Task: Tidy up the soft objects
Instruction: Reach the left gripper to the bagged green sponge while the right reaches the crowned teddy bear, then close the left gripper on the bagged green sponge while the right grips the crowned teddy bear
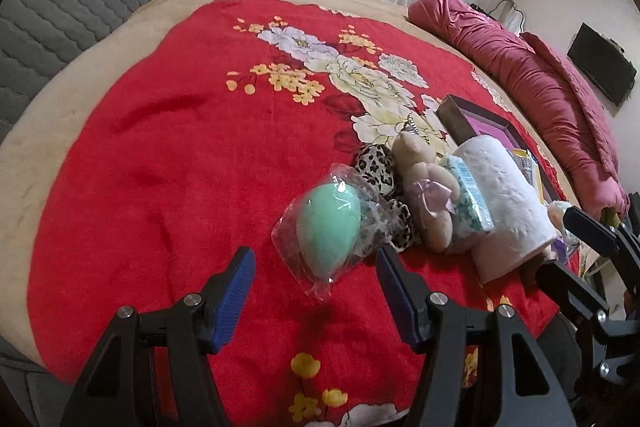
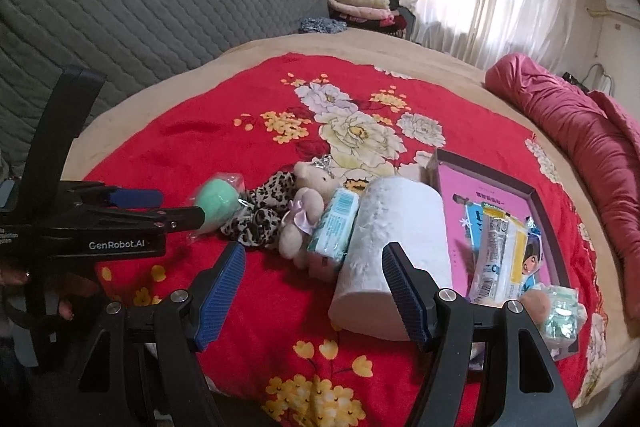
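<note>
Five soft things lie in a loose row on the red flowered blanket [image 1: 168, 155] covering the bed, none of them yet in the dark-framed shallow box with a pink lining [image 2: 536, 195] just beside the row: a mint-green egg-shaped sponge in a clear plastic bag [image 1: 330, 223], a leopard-print fabric scrunchie [image 1: 380, 171], a small beige plush bear with a lilac bow [image 1: 426, 191], a green-and-white pack of tissues [image 1: 470, 203] and a white roll of embossed tissue paper [image 1: 508, 199]. The sponge bag, scrunchie, bear, tissue pack and roll touch or overlap one another from one end to the other, and the roll lies on its side against the box's near edge. Inside the box there are already flat printed packets, and a small fuzzy ball and a crinkled green wrapper sit at its near corner, so some sorting looks done, though I cannot tell which items were placed there. The left gripper [image 1: 316, 283] hovers low over the blanket with its blue-padded fingers apart and empty, the sponge bag just ahead and partly between them. The right gripper [image 2: 314, 279] also has its fingers apart and holds nothing, with the white roll just ahead of one finger. By my reading, most of the task remains: all five row items are unsorted.
</note>
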A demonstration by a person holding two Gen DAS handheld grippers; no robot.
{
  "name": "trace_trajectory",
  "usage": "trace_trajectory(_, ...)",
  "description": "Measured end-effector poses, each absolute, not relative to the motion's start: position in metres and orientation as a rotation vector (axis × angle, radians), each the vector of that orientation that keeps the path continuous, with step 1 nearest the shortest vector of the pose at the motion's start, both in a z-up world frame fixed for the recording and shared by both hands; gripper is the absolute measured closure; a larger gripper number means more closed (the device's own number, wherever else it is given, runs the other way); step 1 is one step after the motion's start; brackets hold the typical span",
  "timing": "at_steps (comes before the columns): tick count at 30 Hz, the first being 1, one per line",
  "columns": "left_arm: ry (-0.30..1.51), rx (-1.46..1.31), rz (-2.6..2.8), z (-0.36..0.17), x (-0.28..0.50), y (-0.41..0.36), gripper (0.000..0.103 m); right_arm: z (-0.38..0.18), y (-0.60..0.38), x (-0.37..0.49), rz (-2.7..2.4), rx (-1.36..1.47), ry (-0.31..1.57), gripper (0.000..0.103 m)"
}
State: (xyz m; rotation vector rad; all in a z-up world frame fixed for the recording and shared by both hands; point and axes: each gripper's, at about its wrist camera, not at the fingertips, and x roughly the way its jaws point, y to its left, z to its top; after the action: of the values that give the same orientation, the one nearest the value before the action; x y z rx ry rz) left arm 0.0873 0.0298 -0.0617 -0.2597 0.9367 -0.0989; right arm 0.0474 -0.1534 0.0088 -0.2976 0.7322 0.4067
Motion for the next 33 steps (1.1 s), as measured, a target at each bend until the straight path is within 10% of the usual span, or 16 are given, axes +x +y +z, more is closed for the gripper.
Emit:
trace_trajectory(19,0.945,-0.44,-0.163,-0.089,0.12,0.046,0.051,-0.016,-0.114,0.101,0.402,-0.405,0.803,0.032)
trace_trajectory(33,0.936,-0.424,-0.192,-0.093,0.124,0.047,0.061,-0.058,-0.075,0.151,0.36,-0.566,0.943,0.068)
